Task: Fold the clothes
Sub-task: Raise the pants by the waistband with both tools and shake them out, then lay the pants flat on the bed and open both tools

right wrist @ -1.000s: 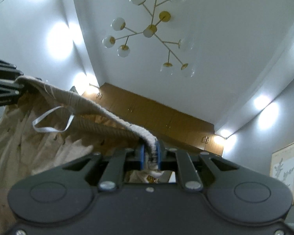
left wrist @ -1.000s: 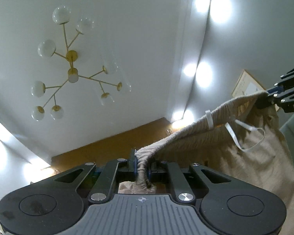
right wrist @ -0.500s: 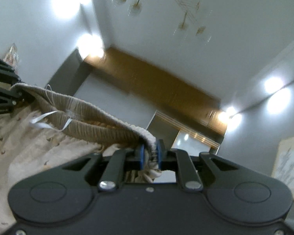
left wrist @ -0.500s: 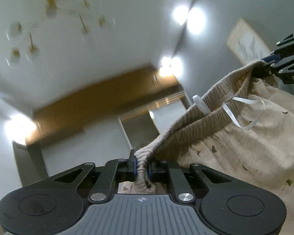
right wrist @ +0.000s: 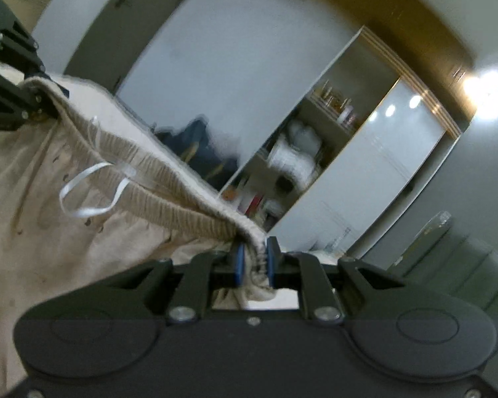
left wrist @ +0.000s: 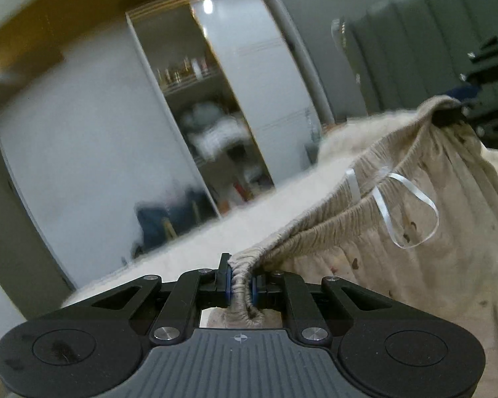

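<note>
A pair of beige trousers [left wrist: 415, 265] with small dark specks and a ribbed elastic waistband [left wrist: 318, 229] is stretched between both grippers. My left gripper [left wrist: 240, 282] is shut on one end of the waistband. My right gripper [right wrist: 255, 258] is shut on the other end, and shows in the left wrist view as black linkage [left wrist: 481, 99] at the far right. A white ribbon loop [left wrist: 411, 212] hangs from the waistband's middle, also visible as the ribbon [right wrist: 89, 195] in the right wrist view. The trousers [right wrist: 49, 232] hang down below; their legs are out of sight.
A pale bed surface [left wrist: 199, 248] lies under the cloth. Behind stand a white wardrobe [left wrist: 93, 152] with an open shelf section [left wrist: 212, 126] holding folded items and bottles, a dark blue object [left wrist: 172, 219] by its foot, and a grey padded headboard [left wrist: 415, 39].
Both grippers have tilted down from the ceiling and its lamp to the wardrobe and bed, still holding the waistband stretched between them. The cloth now hangs close above the bed.
</note>
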A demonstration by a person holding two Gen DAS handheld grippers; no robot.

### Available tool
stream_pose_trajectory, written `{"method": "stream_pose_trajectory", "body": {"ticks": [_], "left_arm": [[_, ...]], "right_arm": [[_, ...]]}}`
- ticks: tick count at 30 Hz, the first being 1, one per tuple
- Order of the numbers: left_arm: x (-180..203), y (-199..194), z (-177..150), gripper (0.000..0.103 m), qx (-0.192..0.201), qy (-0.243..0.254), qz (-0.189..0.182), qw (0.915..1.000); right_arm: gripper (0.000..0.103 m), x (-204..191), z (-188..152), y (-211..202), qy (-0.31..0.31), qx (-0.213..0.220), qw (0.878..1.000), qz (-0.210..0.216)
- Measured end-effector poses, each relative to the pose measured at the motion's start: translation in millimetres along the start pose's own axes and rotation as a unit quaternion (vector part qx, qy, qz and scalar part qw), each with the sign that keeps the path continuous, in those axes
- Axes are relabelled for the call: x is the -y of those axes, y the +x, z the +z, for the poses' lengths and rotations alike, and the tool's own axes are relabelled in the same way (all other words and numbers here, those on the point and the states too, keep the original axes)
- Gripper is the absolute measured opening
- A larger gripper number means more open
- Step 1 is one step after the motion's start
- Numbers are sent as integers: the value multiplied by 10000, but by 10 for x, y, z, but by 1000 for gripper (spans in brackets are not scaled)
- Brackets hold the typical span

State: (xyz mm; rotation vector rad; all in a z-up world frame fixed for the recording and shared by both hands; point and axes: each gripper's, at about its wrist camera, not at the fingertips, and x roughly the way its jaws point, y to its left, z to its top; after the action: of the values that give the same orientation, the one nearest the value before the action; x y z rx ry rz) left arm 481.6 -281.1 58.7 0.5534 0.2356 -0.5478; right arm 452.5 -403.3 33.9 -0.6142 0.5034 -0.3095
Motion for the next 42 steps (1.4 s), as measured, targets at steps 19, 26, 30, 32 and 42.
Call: {"method": "stream_pose_trajectory", "body": {"ticks": [19, 26, 30, 32, 42], "left_arm": [[-275, -779, -1952, 82, -1200, -1544, -796, 9775], [-230, -2045, -2525, 81, -1312, -3028, -1056, 9380], [-114, -2417, -2897, 81, -1216, -3627, -1280, 9150], [-57, -2472, -3130, 81, -1027, -3919, -1468, 9024], [148, -2411, -3235, 76, -1481, -3653, -1994, 8971]], "right_arm": [[48, -313, -1717, 339, 2063, -1627, 9566, 1260], [49, -353, -2197, -1191, 2492, -1679, 9347, 1896], [50, -487, -2494, -1781, 2508, -1836, 9346, 1729], [50, -512, -2738, -2111, 2932, -1980, 9176, 1814], [47, -314, -3146, -2376, 3586, -2264, 8934, 1484]]}}
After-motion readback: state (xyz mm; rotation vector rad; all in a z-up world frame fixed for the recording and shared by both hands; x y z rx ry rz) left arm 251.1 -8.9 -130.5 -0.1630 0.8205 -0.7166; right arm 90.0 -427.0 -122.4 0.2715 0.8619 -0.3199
